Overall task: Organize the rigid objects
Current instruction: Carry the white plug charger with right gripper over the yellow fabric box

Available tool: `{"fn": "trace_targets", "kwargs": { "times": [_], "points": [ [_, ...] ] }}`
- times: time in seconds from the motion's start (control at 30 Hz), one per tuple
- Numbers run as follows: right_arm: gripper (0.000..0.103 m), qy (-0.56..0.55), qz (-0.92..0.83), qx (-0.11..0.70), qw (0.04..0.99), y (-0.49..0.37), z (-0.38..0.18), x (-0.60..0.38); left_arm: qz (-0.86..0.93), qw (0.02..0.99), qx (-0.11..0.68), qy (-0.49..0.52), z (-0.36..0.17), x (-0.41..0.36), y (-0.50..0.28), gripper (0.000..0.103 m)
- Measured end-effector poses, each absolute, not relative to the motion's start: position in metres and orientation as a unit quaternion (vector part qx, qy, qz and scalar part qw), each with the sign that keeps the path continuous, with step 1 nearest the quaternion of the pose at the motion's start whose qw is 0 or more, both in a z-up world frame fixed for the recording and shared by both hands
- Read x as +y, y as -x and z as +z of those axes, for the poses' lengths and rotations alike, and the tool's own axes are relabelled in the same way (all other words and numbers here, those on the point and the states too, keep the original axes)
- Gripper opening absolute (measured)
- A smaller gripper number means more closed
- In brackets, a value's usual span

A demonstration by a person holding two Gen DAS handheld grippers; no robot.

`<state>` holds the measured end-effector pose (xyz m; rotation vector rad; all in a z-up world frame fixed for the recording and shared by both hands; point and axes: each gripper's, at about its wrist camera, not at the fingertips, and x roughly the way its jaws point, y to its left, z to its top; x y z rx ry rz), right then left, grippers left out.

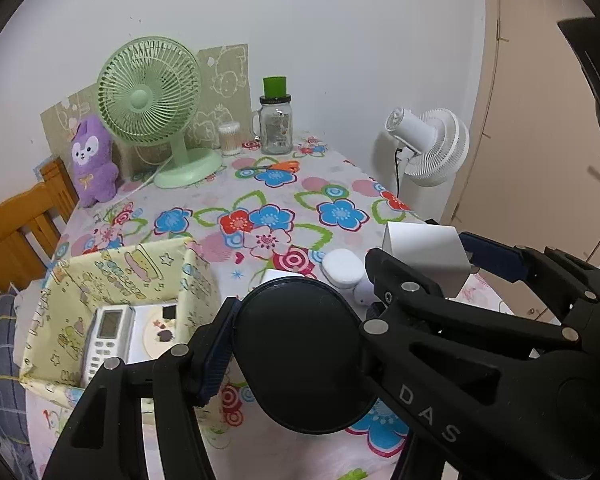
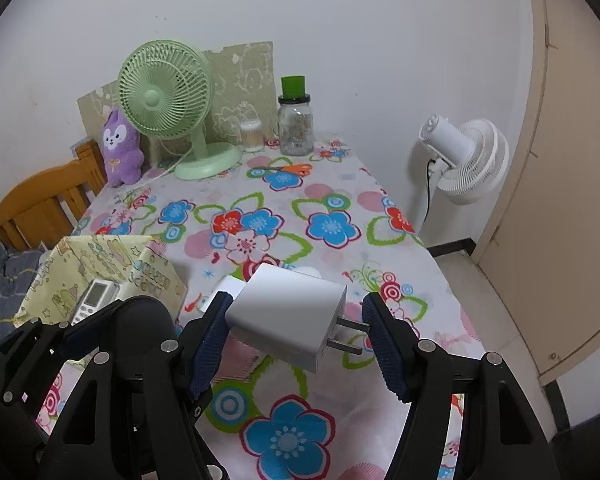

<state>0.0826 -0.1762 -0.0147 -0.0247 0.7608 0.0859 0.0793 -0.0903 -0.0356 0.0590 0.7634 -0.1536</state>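
Observation:
My left gripper (image 1: 300,344) is shut on a black oval case (image 1: 304,356), held above the flowered table beside the yellow patterned box (image 1: 140,268). The box holds a white remote control (image 1: 106,336) and a white card with a round picture (image 1: 160,330). My right gripper (image 2: 296,328) is shut on a white plug adapter (image 2: 288,316), one finger on its body and the other on its prongs; it also shows in the left wrist view (image 1: 424,252). A white round lid (image 1: 342,266) and other small white items lie on the table under the grippers.
At the table's far end stand a green desk fan (image 1: 152,96), a purple plush toy (image 1: 92,160), a glass jar with a green cap (image 1: 276,120), a cotton swab tub (image 1: 229,138) and orange scissors (image 1: 284,166). A white floor fan (image 1: 432,144) stands right, wooden chairs (image 1: 16,224) left.

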Motion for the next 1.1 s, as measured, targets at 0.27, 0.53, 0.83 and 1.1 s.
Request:
{"fn": "trace_targets", "kwargs": {
  "times": [0.27,0.53,0.83,1.1],
  "points": [
    [0.069,0.014,0.056,0.368,0.928,-0.085,-0.005,-0.159,-0.071,0.925,0.372,-0.029,-0.026,-0.074,-0.08,0.066],
    [0.069,0.017,0.078,0.365,0.928,-0.089,0.003,-0.135,-0.068,0.925,0.373,-0.029,-0.019,-0.053,-0.084,0.066],
    [0.069,0.024,0.088,0.366,0.926,-0.097,0.004,-0.111,-0.061,0.925,0.374,-0.027,-0.018,-0.03,-0.089,0.066],
    [0.069,0.027,0.104,0.371,0.922,-0.103,0.0,-0.084,-0.048,0.924,0.379,-0.027,-0.02,-0.005,-0.092,0.066]
  ]
}}
